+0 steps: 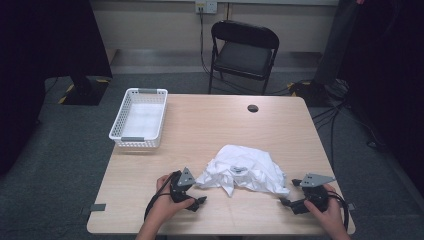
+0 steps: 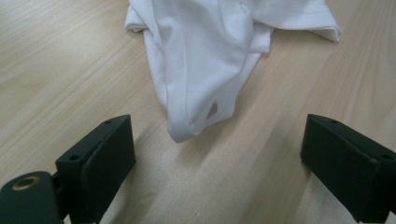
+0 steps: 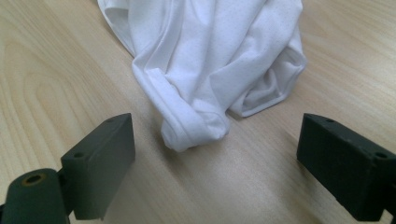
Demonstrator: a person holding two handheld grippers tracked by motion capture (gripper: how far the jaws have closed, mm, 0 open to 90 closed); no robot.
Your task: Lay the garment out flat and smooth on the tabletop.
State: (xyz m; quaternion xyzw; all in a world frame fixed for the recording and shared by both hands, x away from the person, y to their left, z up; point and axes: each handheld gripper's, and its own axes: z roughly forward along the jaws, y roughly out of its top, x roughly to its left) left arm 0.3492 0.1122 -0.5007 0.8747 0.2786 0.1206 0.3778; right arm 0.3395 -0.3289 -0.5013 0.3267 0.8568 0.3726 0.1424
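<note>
A crumpled white garment [image 1: 243, 169] lies in a heap near the front of the wooden table [image 1: 210, 125]. My left gripper [image 1: 199, 202] rests on the table just left of the heap, open, with bare wood between its jaws. A hemmed fold of the garment [image 2: 196, 79] hangs toward that gap, just short of it. My right gripper [image 1: 286, 201] sits at the heap's right front corner, also open and holding nothing. In the right gripper view a rolled edge of the cloth [image 3: 196, 126] ends a little ahead of the jaws.
A white plastic basket [image 1: 138, 140], empty, stands at the table's back left. A round cable hole [image 1: 253, 108] is in the tabletop at the back. A black folding chair [image 1: 243, 52] stands behind the table. Cables lie on the floor at the right.
</note>
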